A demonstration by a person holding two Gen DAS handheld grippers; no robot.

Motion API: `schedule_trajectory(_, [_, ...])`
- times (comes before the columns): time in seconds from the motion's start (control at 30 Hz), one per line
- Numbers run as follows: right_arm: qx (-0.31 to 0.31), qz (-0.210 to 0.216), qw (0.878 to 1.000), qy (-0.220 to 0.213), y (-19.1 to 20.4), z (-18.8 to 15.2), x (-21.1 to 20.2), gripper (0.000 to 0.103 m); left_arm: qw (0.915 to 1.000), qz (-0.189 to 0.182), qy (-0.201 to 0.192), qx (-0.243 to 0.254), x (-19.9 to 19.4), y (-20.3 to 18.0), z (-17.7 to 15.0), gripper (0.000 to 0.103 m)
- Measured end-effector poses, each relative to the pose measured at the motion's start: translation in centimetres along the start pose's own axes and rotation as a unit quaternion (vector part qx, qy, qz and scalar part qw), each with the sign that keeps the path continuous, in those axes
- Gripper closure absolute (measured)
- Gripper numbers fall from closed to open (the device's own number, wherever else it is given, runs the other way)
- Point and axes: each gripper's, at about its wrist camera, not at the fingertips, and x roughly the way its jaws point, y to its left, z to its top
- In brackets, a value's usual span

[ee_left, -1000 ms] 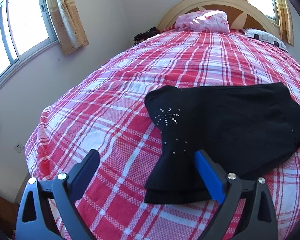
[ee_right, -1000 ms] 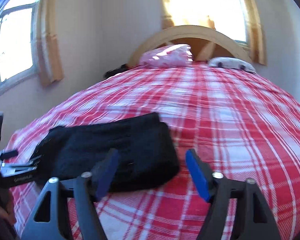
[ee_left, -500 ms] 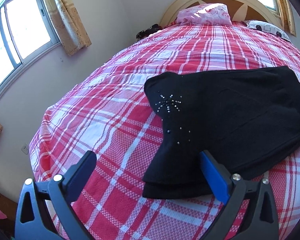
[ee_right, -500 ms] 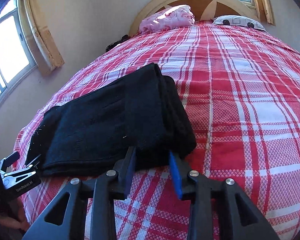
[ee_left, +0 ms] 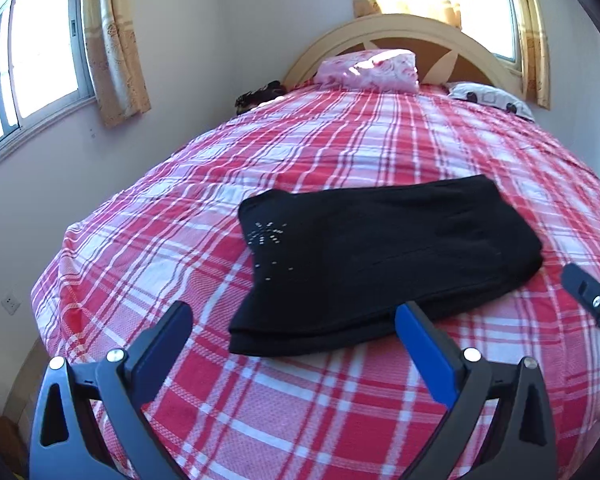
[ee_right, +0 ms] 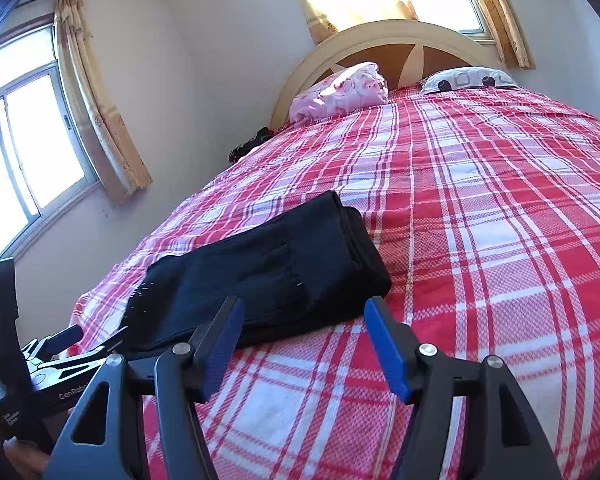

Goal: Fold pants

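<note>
Black knit pants, folded into a thick rectangle with a small spray of silver studs near one corner, lie on a bed under a red-and-white plaid cover, just ahead of both pairs of blue-padded fingers. The left gripper stands wide apart and empty, its right finger just short of the bundle's near edge. The right gripper has just been opening and now holds nothing, its fingers short of the fold's near right corner, clear of the cloth. With the stack apparently complete, the sound finish is judged to be drawing both tools straight back without snagging an edge, then perhaps pressing the top layer flat. Lettering on the left tool's body reads "GenRobo", the rest cut off; smaller print below is illegible.
</note>
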Motion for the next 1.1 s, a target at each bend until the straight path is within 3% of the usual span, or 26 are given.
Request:
schedule_trajectory(0.13, [-0.027,-0.018,0.999,0.004,1.2,-0.3,-1.3,0.038,0.9995,-0.030,0.006,-0.009,-0.8,-0.4,-0.3,0.000])
schedule_trajectory(0.3, [-0.039,-0.034,0.999,-0.003,1.9,-0.9,-3.6,0.038,0.9995,-0.029,0.003,-0.010,-2.0,-0.6,-1.2,0.000])
schedule_trajectory(0.53, [-0.052,-0.044,0.997,-0.045,3.0,-1.3,-7.3,0.038,0.9999,-0.002,-0.014,0.008,-4.5,-0.8,-2.1,0.000])
schedule_trajectory(0.8, [-0.048,-0.041,0.994,-0.092,3.8,-0.3,-10.1,0.036,0.9994,0.005,-0.034,-0.009,-6.2,-0.1,-1.4,0.000])
schedule_trajectory(1.1, [-0.045,-0.037,0.994,-0.095,3.9,-0.3,-10.2,0.034,0.9994,0.008,-0.032,-0.004,-6.2,-0.4,-1.4,0.000])
